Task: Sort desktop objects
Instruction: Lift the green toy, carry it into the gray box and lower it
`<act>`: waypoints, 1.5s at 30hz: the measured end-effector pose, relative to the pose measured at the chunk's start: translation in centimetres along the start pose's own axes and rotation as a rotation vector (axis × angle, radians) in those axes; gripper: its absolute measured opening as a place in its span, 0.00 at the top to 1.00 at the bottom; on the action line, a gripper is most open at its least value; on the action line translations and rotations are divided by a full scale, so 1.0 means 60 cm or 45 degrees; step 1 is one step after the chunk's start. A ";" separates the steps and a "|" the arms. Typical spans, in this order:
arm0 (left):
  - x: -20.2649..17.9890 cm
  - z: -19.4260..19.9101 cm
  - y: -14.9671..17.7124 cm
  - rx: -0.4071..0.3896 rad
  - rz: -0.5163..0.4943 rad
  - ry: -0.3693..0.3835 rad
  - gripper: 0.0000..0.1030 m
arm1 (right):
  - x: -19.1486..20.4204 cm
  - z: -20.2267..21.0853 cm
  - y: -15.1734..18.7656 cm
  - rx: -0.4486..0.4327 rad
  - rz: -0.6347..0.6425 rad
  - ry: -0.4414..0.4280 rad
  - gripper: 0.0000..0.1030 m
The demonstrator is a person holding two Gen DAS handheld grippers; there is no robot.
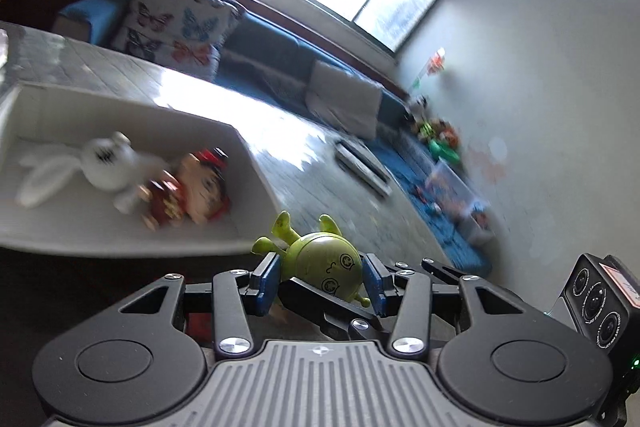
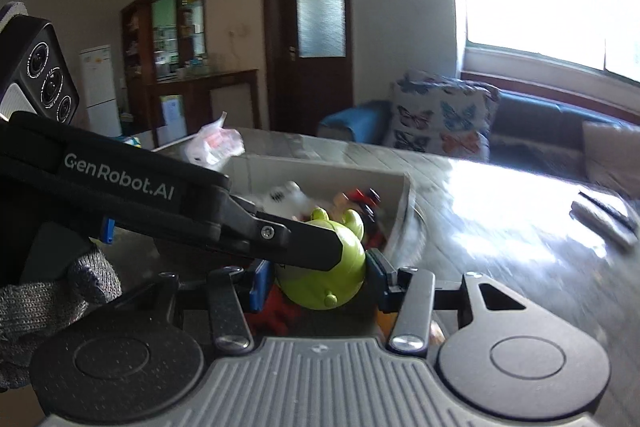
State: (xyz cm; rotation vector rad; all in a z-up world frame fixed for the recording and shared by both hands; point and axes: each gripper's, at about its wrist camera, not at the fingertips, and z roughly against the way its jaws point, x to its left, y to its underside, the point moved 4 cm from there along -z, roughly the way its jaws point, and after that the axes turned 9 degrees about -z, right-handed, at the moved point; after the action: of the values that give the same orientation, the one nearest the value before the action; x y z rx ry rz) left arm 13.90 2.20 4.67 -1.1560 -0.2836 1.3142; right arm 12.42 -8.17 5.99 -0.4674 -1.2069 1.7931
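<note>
A green toy (image 1: 326, 263) is held off the table (image 1: 280, 155) by both tools at once. It is pinched between the blue pads of the left gripper (image 1: 322, 277) and likewise clamped by the right gripper (image 2: 320, 283), near the white box (image 1: 132, 227), where 2 other toys are seen.

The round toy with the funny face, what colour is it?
The round toy is lime green, clearest in the left wrist view.

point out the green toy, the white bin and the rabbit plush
green toy (image 1: 320, 255): left wrist view, on its round body.
white bin (image 1: 256, 167): left wrist view, on its near right wall.
rabbit plush (image 1: 106, 157): left wrist view, on its head.
</note>
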 end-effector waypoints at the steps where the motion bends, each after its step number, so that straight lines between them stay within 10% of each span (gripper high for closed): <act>1: 0.012 0.003 -0.008 -0.009 0.015 -0.013 0.53 | 0.008 -0.017 -0.012 0.007 0.020 -0.022 0.52; 22: 0.277 -0.030 -0.064 0.047 0.386 -0.157 0.53 | 0.079 -0.273 -0.070 0.322 0.085 -0.216 0.52; 45: 0.293 -0.032 -0.053 0.088 0.375 -0.253 0.55 | 0.077 -0.326 -0.045 0.474 0.084 -0.200 0.52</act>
State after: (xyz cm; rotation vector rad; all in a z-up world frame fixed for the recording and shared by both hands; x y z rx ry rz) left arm 22.70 16.76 -1.18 -1.0367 -0.2153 1.6903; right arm 25.16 6.49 0.26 -0.1545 -0.9367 2.0858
